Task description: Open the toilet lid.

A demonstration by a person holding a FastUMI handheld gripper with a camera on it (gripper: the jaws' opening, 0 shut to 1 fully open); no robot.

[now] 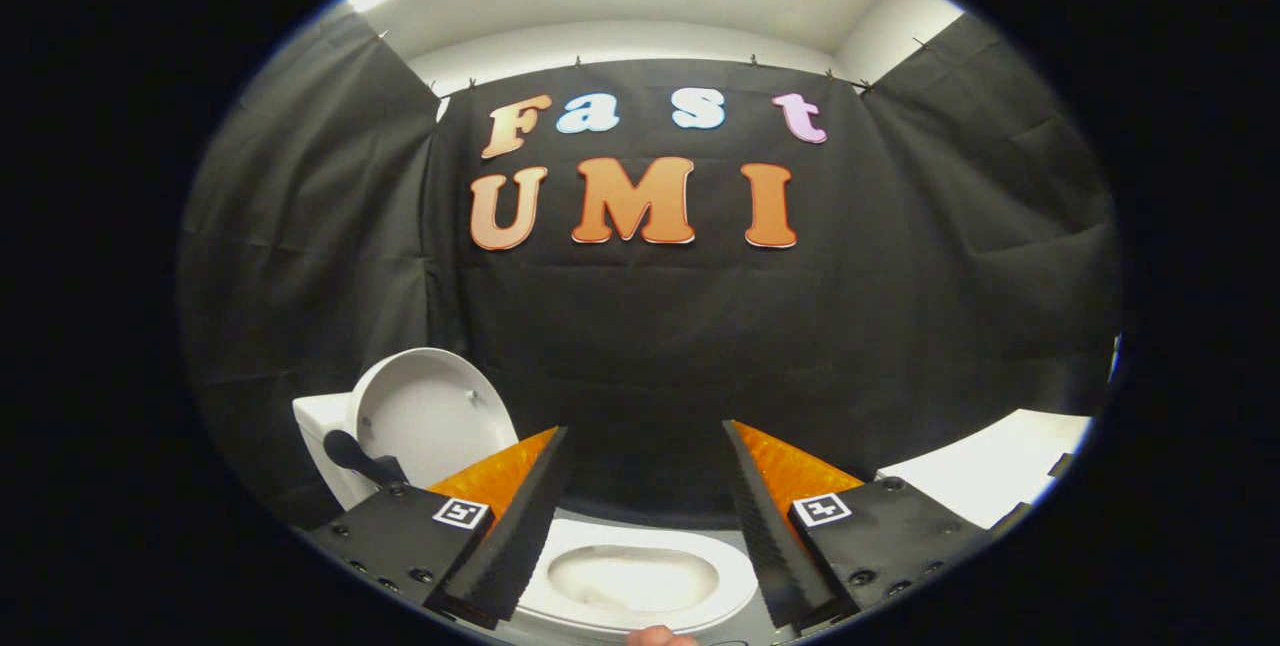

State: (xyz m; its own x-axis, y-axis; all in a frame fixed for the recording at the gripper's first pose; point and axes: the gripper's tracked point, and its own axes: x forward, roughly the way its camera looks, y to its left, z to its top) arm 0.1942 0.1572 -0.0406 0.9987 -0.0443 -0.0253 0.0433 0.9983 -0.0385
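Observation:
The white toilet lid (430, 411) stands raised, its inner face turned toward me, just beyond my left finger (520, 506). Behind the lid sits the white cistern (318, 426), and a black handle (352, 453) sticks out at the lid's lower edge. The white oval seat and bowl (640, 576) lie uncovered below and between my two fingers. My gripper (644, 428) is open, its black ridged pads wide apart with nothing between them, and it touches neither lid nor seat.
Black cloth walls close in the booth behind and on both sides. A white flat surface (990, 471) lies beyond my right finger (760, 516). A bit of a person's hand (660, 636) shows at the near edge below the bowl.

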